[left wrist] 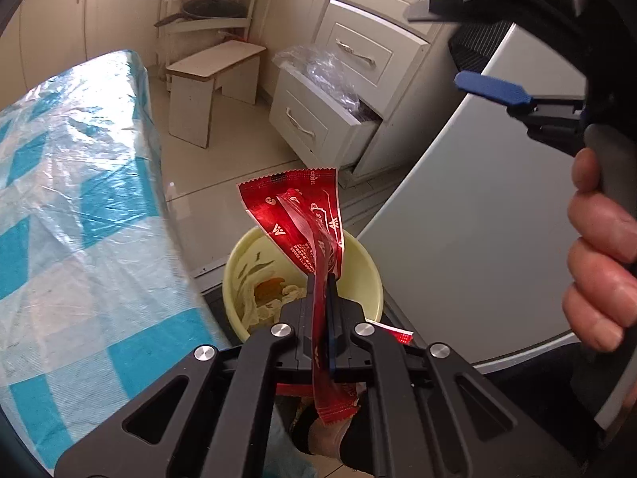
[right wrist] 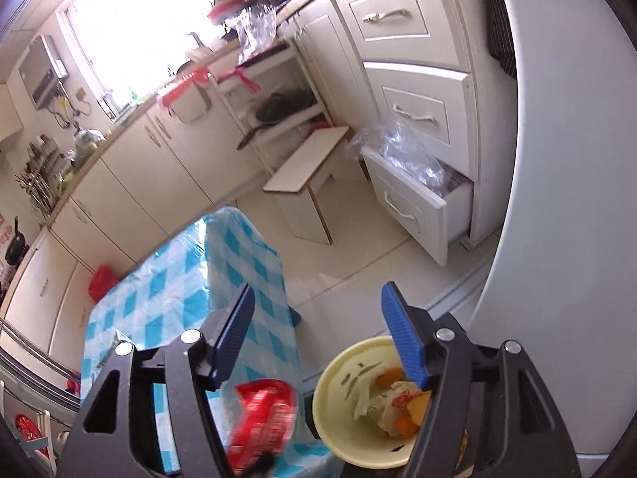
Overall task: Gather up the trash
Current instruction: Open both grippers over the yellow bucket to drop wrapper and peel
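Note:
My left gripper is shut on a crumpled red snack wrapper, which sticks up past the fingertips above a pale yellow bin. The bin holds tissue and orange peel. In the left wrist view my right gripper hangs at the upper right, held by a hand, its jaws apart. The right wrist view shows the right gripper open with nothing between its blue pads. Low in that view the red wrapper is blurred, left of the bin.
A table under a blue-checked plastic cloth stands left of the bin. A white appliance rises right of it. Across the tiled floor are a low white stool and a pulled-out drawer stuffed with plastic bags.

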Motion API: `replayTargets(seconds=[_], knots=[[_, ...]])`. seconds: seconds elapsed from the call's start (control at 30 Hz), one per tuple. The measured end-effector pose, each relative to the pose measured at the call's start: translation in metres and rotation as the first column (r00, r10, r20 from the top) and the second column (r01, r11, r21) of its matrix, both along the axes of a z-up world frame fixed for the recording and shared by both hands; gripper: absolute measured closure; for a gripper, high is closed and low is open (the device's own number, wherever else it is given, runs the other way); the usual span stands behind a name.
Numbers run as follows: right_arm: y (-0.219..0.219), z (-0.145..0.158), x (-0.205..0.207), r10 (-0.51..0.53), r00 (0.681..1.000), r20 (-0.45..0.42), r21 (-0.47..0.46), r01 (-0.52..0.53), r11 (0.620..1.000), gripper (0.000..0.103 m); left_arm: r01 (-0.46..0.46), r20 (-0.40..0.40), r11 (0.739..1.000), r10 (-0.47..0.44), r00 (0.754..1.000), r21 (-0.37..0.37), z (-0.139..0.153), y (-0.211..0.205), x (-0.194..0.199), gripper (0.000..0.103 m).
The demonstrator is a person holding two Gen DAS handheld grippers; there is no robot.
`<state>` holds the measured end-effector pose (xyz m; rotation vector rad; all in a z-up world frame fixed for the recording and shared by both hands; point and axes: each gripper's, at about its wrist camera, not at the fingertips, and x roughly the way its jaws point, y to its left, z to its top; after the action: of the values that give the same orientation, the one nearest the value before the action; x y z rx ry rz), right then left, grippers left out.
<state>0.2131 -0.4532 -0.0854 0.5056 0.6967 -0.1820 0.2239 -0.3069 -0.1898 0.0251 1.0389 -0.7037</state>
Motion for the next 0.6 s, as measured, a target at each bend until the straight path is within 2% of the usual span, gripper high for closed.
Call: replayTargets(seconds=[0.1, 0.17, 0.27, 0.33, 0.43, 0.6], knots=[[-0.006, 0.001, -0.001, -0.011, 1.0, 0.011, 0.025, 0.01, 1.0, 0.038, 0.008, -0.053, 1.0, -0.007, 0.999, 0.024, -0.017, -0.019, 0.009, 0.097], [-0.011, -0.001, 0.0, -0.021, 1.0, 0.01, 0.047, 0.02, 0.999, 0.038, 0.011, -0.084, 0.999, -0.007, 0.996, 0.042, -0.025, -0.03, 0.015, 0.082], [-0.013, 0.0, -0.001, -0.026, 1.0, 0.013, 0.063, 0.026, 0.998, 0.038, 0.013, -0.086, 0.998, -0.008, 0.996, 0.054, -0.025, -0.037, 0.018, 0.059], [-0.012, 0.001, -0.001, -0.023, 1.0, 0.017, 0.064, 0.021, 0.998, 0.038, 0.014, -0.071, 0.998, -0.009, 0.997, 0.066, -0.023, -0.04, 0.018, 0.055], [-0.011, 0.002, -0.002, -0.019, 1.0, 0.02, 0.068, 0.018, 0.998, 0.038, 0.025, -0.074, 0.996, -0.019, 0.997, 0.082, -0.021, -0.038, 0.017, 0.054], [-0.012, 0.001, -0.004, -0.025, 0.999, 0.024, 0.066, 0.023, 0.998, 0.038, 0.016, -0.063, 0.998, -0.012, 0.998, 0.062, -0.012, -0.03, 0.015, 0.053]])
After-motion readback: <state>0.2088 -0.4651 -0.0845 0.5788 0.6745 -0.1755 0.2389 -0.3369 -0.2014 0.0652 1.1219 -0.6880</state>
